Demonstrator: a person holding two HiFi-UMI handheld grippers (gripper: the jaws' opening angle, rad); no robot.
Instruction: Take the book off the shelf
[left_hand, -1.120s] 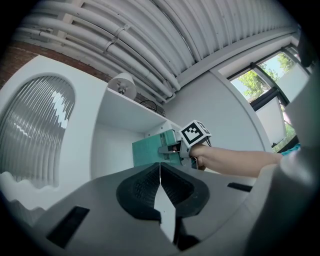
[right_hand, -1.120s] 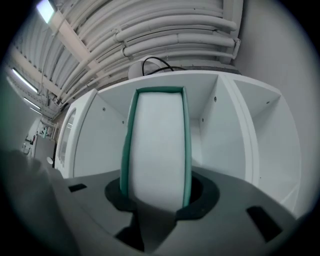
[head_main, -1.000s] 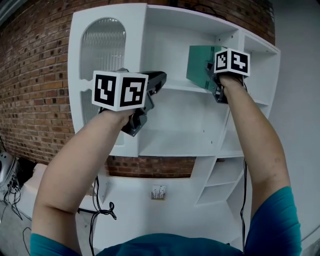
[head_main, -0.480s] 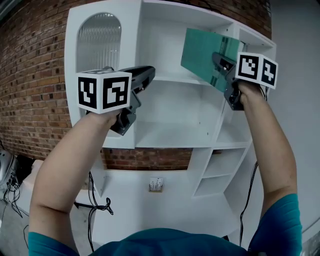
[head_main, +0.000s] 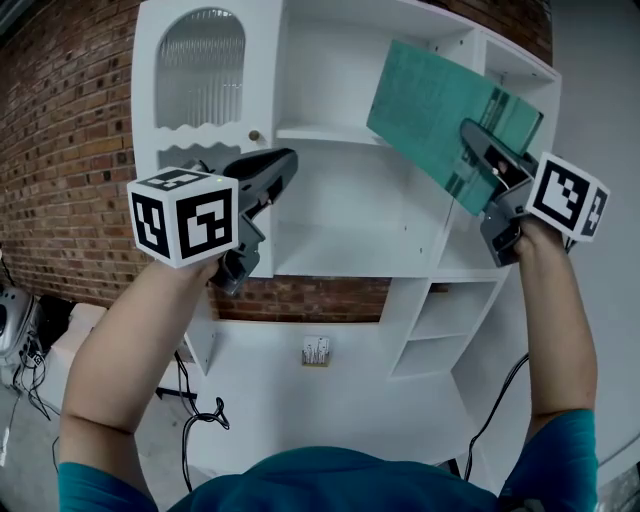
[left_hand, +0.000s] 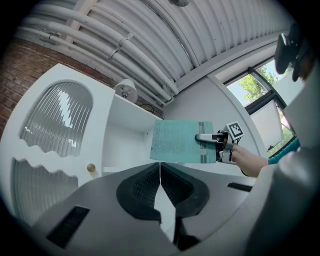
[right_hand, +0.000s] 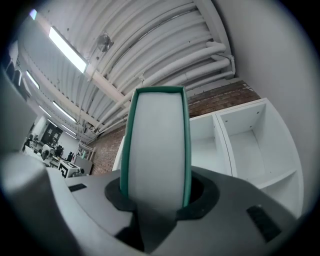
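Book (head_main: 440, 110) was standing in upper bay a second ago; now pulled clear of shelf (head_main: 330, 134), swung up and right, tilted in air in front of right-hand compartments. Right gripper (head_main: 476, 142) clamped across both covers near one edge, page edge facing its camera. One-ended grip leaves the rest cantilevered, probably why it tilts. Left gripper (head_main: 287, 158) has jaws together and empty, parked low-left, out of swing path. Removal looks done; set-down remains.

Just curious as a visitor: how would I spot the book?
Find the white shelf unit on the brick wall. Before its upper right part, the right gripper clamps the book, tilted in mid-air. Its teal cover stands out against all that white.
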